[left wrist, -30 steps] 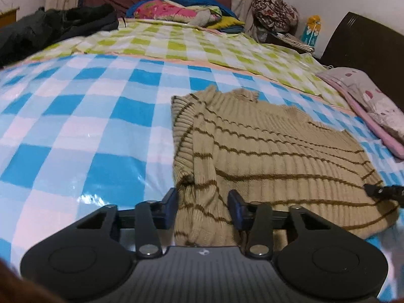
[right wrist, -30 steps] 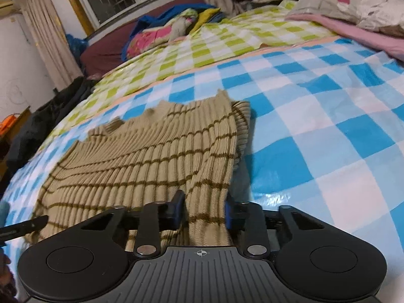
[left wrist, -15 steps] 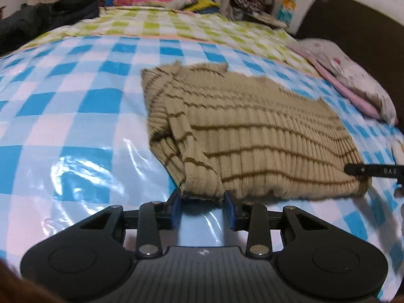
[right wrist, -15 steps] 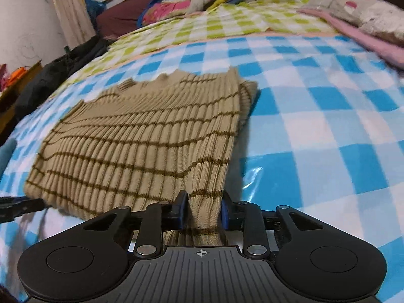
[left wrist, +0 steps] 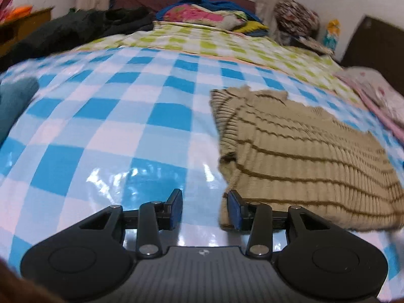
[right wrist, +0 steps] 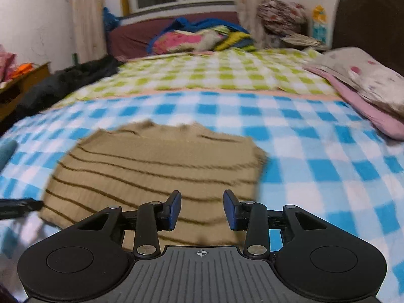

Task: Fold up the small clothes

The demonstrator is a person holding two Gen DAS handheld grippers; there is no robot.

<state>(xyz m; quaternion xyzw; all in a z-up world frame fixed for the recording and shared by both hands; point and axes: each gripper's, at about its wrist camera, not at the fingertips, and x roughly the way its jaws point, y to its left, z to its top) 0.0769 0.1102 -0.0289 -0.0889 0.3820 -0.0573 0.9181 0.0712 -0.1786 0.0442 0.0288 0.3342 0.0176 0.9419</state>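
Note:
A folded beige knit sweater with brown stripes (left wrist: pixel 303 164) lies flat on the blue-and-white checked sheet (left wrist: pixel 126 126). My left gripper (left wrist: pixel 204 209) hovers just off the sweater's near left corner. Its jaws are opening, with only sheet between them, and the right fingertip (left wrist: pixel 233 212) is at the sweater's edge. In the right wrist view, my right gripper (right wrist: pixel 202 209) hangs above the near edge of the sweater (right wrist: pixel 156 166). Its jaws are opening too, and the pads press on nothing. The tip of the left gripper's finger (right wrist: pixel 20 205) shows at the far left.
A teal cloth (left wrist: pixel 15 103) lies at the sheet's left edge. Black clothes (left wrist: pixel 75 30) are piled far left, a green checked blanket (right wrist: pixel 214 75) and colourful bedding (right wrist: pixel 197 38) lie behind. A pink pillow and blanket (right wrist: pixel 366 88) sit at the right by a dark headboard (right wrist: pixel 366 20).
Both grippers have let go of the sweater's near edge and widened. The left one slid leftward off the corner. The right one lifted, rolled and drew back.

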